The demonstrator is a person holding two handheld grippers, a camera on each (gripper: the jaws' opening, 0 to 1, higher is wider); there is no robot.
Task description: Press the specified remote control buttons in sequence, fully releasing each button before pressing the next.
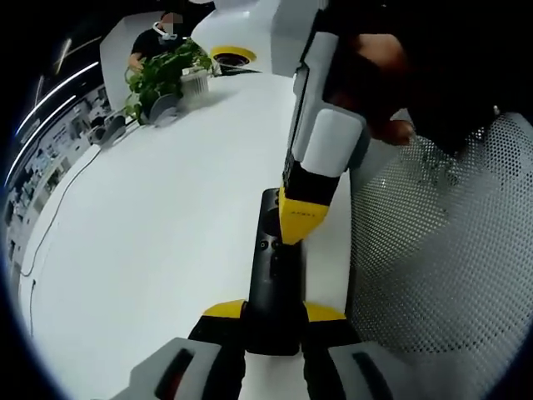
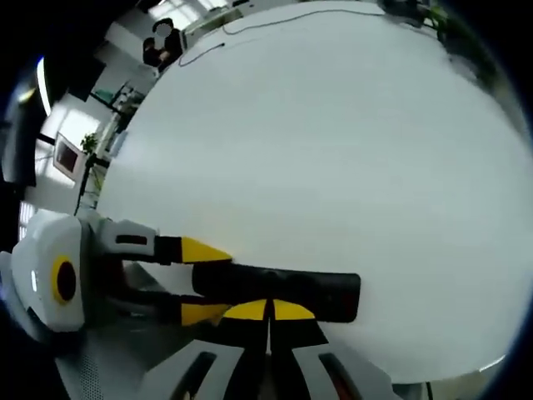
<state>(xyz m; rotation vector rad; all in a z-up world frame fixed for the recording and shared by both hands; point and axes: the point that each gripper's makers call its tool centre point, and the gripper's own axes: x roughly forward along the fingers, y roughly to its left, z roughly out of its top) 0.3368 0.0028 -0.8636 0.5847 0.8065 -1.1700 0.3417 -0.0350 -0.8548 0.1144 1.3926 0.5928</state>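
Remote control (image 1: pixel 272 283): black and slim, lying flat on the white surface (image 1: pixel 158 225) near its edge; in the right gripper view it runs across the lower part of the view (image 2: pixel 291 292).
Left hand-held gripper (image 1: pixel 273 321): clenched on the near end of the remote control, one yellow-tipped jaw on each long side; in the right gripper view it enters from the left (image 2: pixel 204 283) with its yellow tips either side of the remote's end.
Right hand-held gripper (image 2: pixel 268 310): jaws closed together, yellow tips meeting just at the remote's near long edge; in the left gripper view it comes down from above (image 1: pixel 300 218), its yellow tip resting on the remote's top face (contact with a particular button cannot be made out).
Surface: white, curved edge, otherwise bare around the remote control.
Chair back (image 1: pixel 450 275): perforated white mesh, just beside the surface edge.
Potted plant (image 1: pixel 162 79): green leaves, well apart at the far end of the surface.
Cable (image 1: pixel 50 212): thin, trailing along the far side of the surface.
Person (image 1: pixel 154 37): seated behind the plant, dark clothing.
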